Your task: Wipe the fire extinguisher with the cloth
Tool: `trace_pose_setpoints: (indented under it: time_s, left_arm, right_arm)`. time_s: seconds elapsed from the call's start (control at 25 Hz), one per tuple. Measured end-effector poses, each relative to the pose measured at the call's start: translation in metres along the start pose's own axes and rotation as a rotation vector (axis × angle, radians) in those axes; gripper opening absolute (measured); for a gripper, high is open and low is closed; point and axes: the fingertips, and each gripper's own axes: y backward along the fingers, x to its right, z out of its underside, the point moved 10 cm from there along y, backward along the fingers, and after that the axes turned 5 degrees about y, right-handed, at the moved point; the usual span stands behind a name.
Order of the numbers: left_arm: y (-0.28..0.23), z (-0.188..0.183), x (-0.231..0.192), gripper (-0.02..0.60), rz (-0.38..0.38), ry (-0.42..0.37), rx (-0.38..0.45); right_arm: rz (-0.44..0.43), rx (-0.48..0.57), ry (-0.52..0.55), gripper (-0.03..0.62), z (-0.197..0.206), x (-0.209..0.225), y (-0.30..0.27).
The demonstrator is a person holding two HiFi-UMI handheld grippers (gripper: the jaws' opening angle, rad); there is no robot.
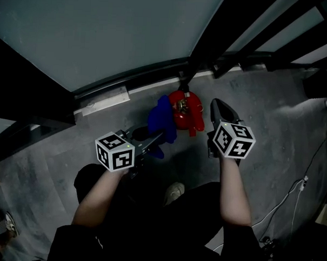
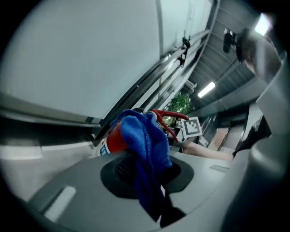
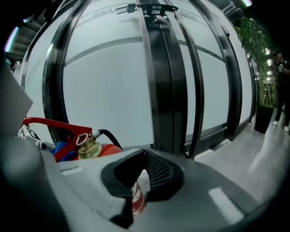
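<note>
Blue cloth, pinched in the left gripper, lies against the left side of the red fire extinguisher by the far glass wall, with the right gripper just to its right. The left gripper view shows jaws clamped on the cloth, ready for wiping. The right gripper view shows jaw tips together and empty; the hose and lever could snag the cloth.

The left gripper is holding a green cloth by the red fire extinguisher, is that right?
Almost. The cloth is blue, not green, as the left gripper view shows plainly. The rest holds: the left gripper is shut on the cloth, right by the red fire extinguisher.
</note>
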Motion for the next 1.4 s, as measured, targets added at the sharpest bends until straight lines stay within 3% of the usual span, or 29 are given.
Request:
trace_pose_setpoints:
  time_s: [0.12, 0.2, 0.56, 0.84, 1.04, 1.4]
  left_arm:
    - [0.001, 0.014, -0.022, 0.083, 0.041, 0.164, 0.038]
    - [0.002, 0.02, -0.033, 0.083, 0.022, 0.198, 0.027]
    - [-0.009, 0.046, -0.058, 0.083, -0.034, 0.272, -0.019]
    - [-0.019, 0.068, -0.077, 0.083, -0.112, 0.287, 0.009]
    - [-0.025, 0.081, -0.093, 0.083, -0.218, 0.207, 0.009]
    - [-0.037, 0.13, -0.137, 0.083, -0.31, 0.376, -0.042]
  right_arm:
    - [-0.006, -0.013, -0.02, 0.008, 0.005, -0.001, 0.001]
    - [-0.013, -0.01, -0.024, 0.008, 0.005, -0.004, 0.001]
    - [-0.044, -0.004, -0.04, 0.008, 0.007, -0.014, -0.002]
    - [-0.049, -0.014, -0.113, 0.008, 0.019, -0.01, -0.003]
    - [-0.057, -0.004, -0.193, 0.008, 0.022, -0.004, -0.004]
    - [-0.079, -0.009, -0.205, 0.008, 0.025, -0.008, -0.006]
